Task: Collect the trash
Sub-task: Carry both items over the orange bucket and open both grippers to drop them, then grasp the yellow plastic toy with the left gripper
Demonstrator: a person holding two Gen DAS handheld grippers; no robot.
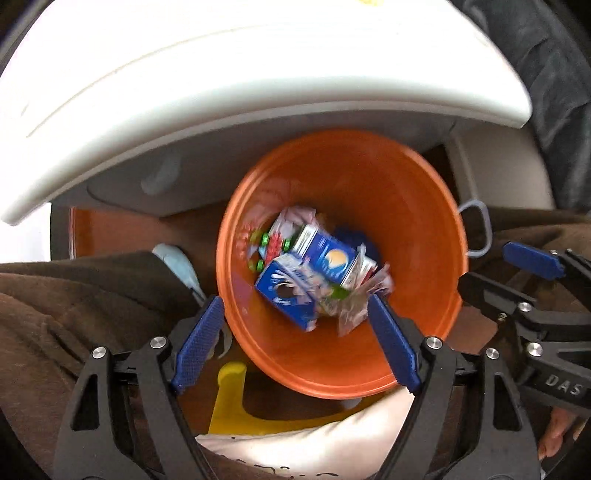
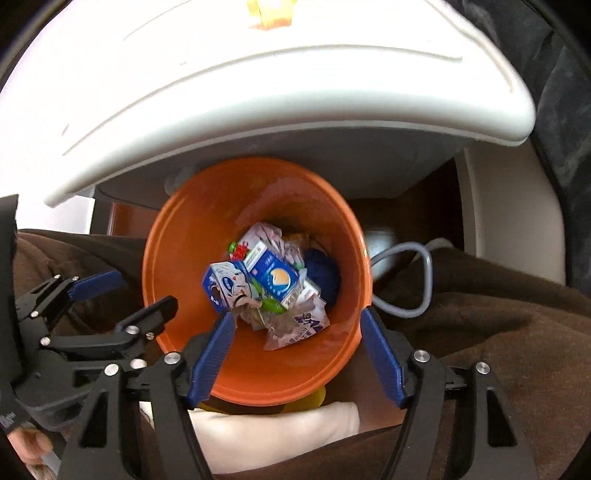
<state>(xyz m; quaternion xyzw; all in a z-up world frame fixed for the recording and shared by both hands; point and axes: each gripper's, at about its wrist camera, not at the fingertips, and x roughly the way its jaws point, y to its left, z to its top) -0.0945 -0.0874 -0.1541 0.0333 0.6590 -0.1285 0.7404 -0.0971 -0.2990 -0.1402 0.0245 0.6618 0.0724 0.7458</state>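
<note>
Bin: orange bucket [image 1: 417, 206] sat on the floor tucked partly under the white table [image 1: 221, 74], probably so stuff could go straight off the edge and down into it.
Trash inside the bin: blue milk cartons [image 2: 275, 278] piled at the bottom, with a crumpled clear wrapper [image 2: 295, 325] lying on the near side of the heap and something dark blue [image 2: 325, 275] on the far right side. Looked like a decent load was in there already, so my guess is the job was well along.
Left gripper [image 1: 297, 345]: hung right over the bin's near rim, pointing down into it, jaws spread wide with nothing between them. Made sense for a drop spot, since anything let go there lands inside.
Right gripper [image 2: 295, 354]: same deal, parked over the near rim beside the left one, jaws wide apart and empty.
Above the bin: something yellow-orange [image 2: 271, 14] sat on the tabletop at the far edge, too cut off to say what. Could be the next bit of trash, not sure.
Beside the bin: a grey cable loop [image 2: 406, 280] on the right, lying on brown fabric [image 2: 480, 332], clear of the rim.
</note>
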